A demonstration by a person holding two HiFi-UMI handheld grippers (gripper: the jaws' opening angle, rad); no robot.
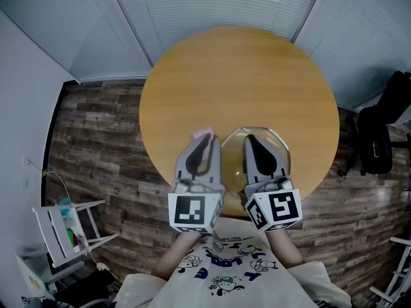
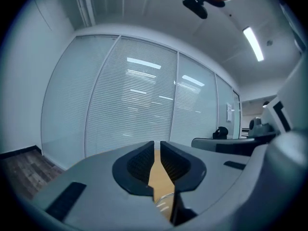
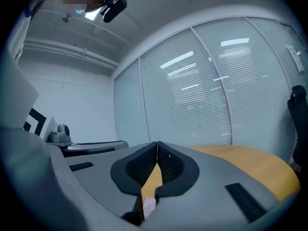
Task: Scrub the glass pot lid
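Note:
The glass pot lid [image 1: 277,147] lies flat on the round wooden table [image 1: 237,76], near its front edge. My right gripper [image 1: 252,140] hovers over the lid's left half, jaws shut and empty [image 3: 157,146]. A small pink scrubbing pad [image 1: 203,132] lies on the table just left of the lid. My left gripper [image 1: 207,138] has its tip right at that pad. Its jaws [image 2: 157,146] stand together with only a thin slit between them and nothing held. Both gripper views tilt upward. A pink speck of the pad [image 3: 149,207] shows under the right jaws.
The person stands at the table's near edge. A white rack [image 1: 64,226] stands on the wood floor at the left. A black chair [image 1: 379,136] sits at the right. Glass walls with blinds [image 1: 212,5] close off the far side.

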